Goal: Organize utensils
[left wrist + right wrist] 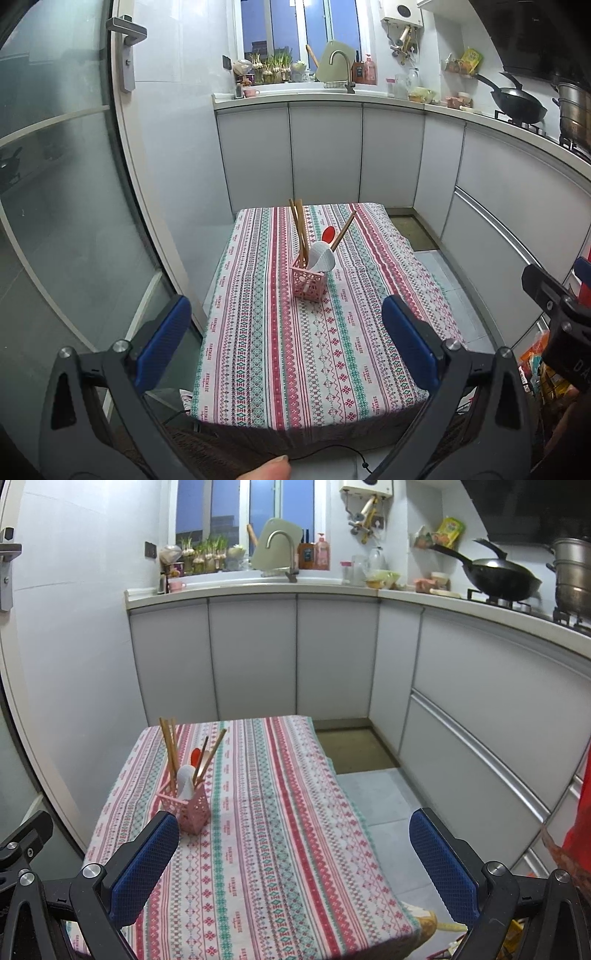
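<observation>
— Glass door (55, 206) on the far left, with its handle (127, 51) up high. Closer in, what is the left claw (286, 332) doing?

— Spread wide, blue pads (162, 343) well apart, nothing between them. It hangs over the near edge of the counter (332, 362), the one under the striped cloth. A fingertip (267, 469) pokes in at the very bottom.

— And the utensils?

— All in the pink basket (309, 282), standing on the cloth about mid-counter, well beyond both claws. From the left: a pair of wooden chopsticks (297, 229) leaning left, then a white ladle (322, 256) bowl-up, a red spoon (328, 234) peeking out behind it, and more chopsticks tilted right (343, 230).

— Is anything lying loose on the cloth?

— I see only the basket on it. From the right-hand camera the basket (190, 810) sits toward the left side of the counter (295, 830), just beyond the left pad of that claw.

— So the right claw (293, 849)?

— Also wide open and empty, pads (441, 860) far apart, held over the counter's near right part, with floor showing past the right pad.

— Farther right?

— White cabinets (332, 653) run along the back and right, a tap (282, 550) under the window, then a black wok (498, 578) and a steel pot (572, 579) on the stove.
</observation>
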A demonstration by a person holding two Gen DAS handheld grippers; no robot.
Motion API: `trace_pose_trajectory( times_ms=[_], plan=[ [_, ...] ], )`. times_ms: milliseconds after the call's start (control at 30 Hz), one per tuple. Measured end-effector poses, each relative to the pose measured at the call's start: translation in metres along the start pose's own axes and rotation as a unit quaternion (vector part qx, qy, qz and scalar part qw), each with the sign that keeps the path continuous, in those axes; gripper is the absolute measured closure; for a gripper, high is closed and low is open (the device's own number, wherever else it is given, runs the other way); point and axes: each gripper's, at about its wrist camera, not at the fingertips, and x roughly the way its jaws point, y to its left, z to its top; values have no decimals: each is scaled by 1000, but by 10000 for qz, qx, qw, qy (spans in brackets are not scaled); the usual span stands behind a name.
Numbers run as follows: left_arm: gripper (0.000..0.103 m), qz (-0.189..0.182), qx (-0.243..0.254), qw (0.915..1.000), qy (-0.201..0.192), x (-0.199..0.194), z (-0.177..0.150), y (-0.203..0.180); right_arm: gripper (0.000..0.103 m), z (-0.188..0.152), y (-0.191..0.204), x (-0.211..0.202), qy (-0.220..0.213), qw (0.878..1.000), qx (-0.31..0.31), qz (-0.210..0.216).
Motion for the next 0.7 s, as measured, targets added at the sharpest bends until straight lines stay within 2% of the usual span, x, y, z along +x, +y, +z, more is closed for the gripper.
trace_pose_trajectory(
  times_ms=[700],
  plan=[
    [1,57,-53,10000,-3,0,0,1,1,0,6,0,-11,9999,-101,38]
  ],
)
